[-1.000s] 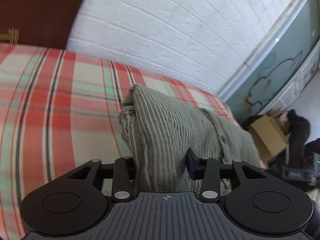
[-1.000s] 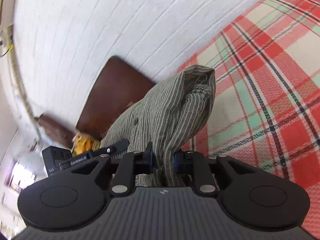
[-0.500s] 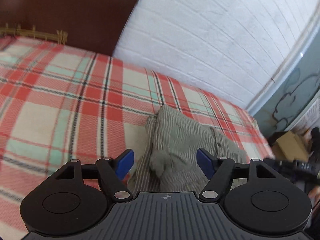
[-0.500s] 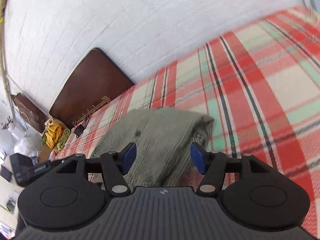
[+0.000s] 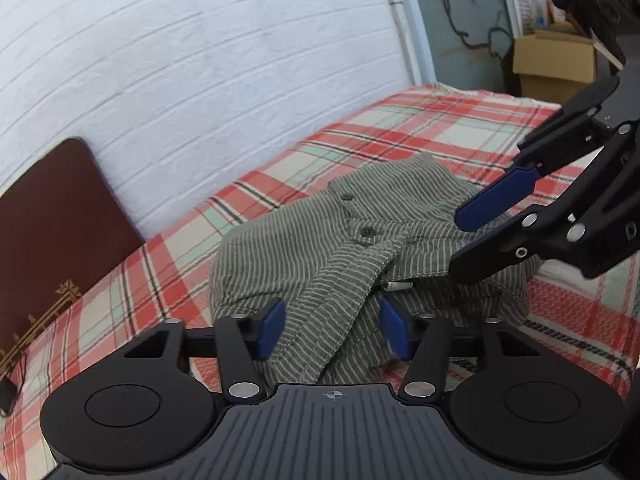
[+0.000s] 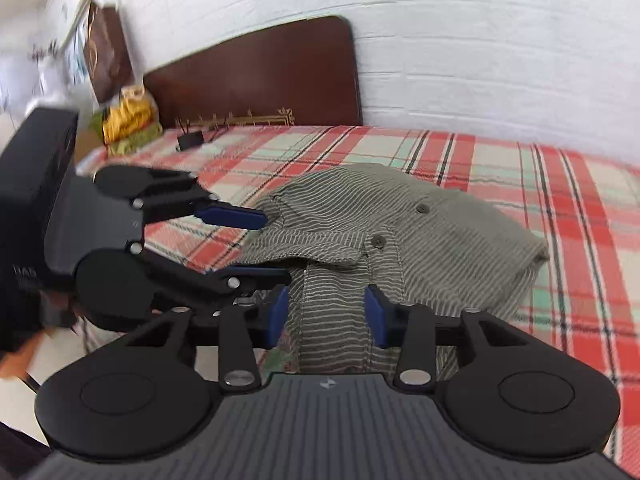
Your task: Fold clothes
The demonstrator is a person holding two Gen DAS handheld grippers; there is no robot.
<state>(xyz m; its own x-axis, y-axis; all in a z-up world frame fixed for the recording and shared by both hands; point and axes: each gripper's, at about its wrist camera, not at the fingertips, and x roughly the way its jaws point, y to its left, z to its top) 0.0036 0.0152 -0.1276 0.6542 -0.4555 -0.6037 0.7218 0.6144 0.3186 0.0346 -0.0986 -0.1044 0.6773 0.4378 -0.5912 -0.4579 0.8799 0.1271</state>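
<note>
- Shirt (image 5: 360, 248), green-grey with pale stripes and buttons, lies bunched in a loose heap on the plaid bedcover (image 5: 440, 128), centre of both wrist views.
- Left gripper (image 5: 332, 330) sits at the lower middle of its frame, jaws closing around a hanging strip of the striped cloth; the blue pads are not yet pressing on it.
- Right gripper (image 6: 326, 312) likewise closes on a fold at the lower centre of its view, cloth between the pads with a gap showing on each side.
- Folding looks barely started: the garment is crumpled, not flat, with no clean crease visible. Spreading, squaring and folding all seem left to do.
</note>
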